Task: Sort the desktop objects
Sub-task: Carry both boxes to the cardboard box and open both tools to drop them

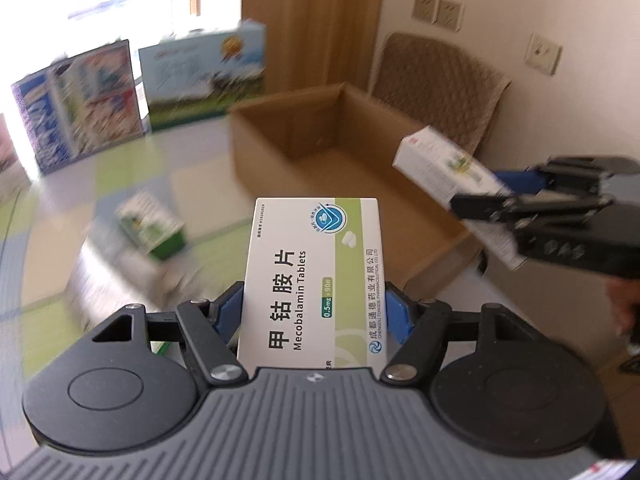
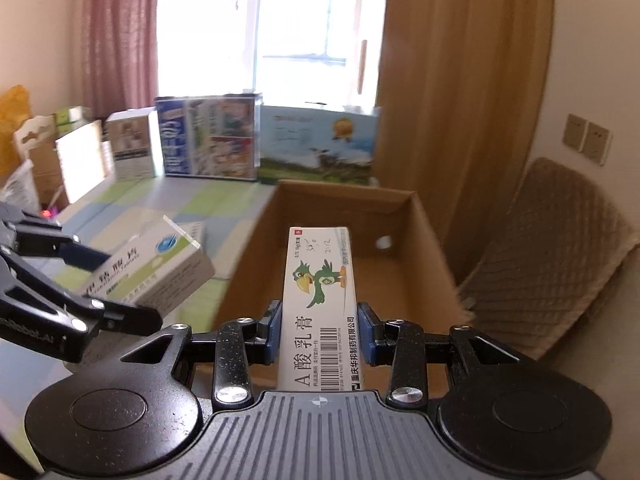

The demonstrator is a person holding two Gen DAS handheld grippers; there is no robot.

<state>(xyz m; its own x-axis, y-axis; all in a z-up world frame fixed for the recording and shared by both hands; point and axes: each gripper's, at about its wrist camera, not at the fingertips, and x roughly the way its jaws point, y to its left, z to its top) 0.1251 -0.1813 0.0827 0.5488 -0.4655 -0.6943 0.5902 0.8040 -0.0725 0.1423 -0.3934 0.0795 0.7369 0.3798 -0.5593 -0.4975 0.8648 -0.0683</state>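
**Cardboard box open, two medicine cartons held near it**

Brown corrugated cardboard forms the one open box (image 2: pixel 424 240) on the table (image 1: pixel 120 168); its floor, as far as it shows, is bare, and one wall has a small round hole.

Two grippers are in view, each clamping one carton. The left gripper (image 1: pixel 314 312) has its blue pads pressed on both long sides of a white and green Mecobalamin Tablets carton (image 1: pixel 316 276), held at a middling width, above the table beside the near left side of the box. The right gripper (image 2: pixel 320 330) is pinched narrower on a slim white ointment carton (image 2: pixel 320 312) printed with a green parrot, and that carton points in over the box opening.

One small green and white carton (image 1: pixel 150 226) lies on the checked green and white tablecloth, left of the box and well apart from it; blur hides its print.

Two large printed cartons stand upright at the far edge of the table, a blue one (image 2: pixel 208 136) and a landscape one (image 2: pixel 320 146), side by side behind the box. Left of them stand more boxes, too blurred to count.

One quilted chair (image 2: pixel 560 256) sits just beyond the box on the right
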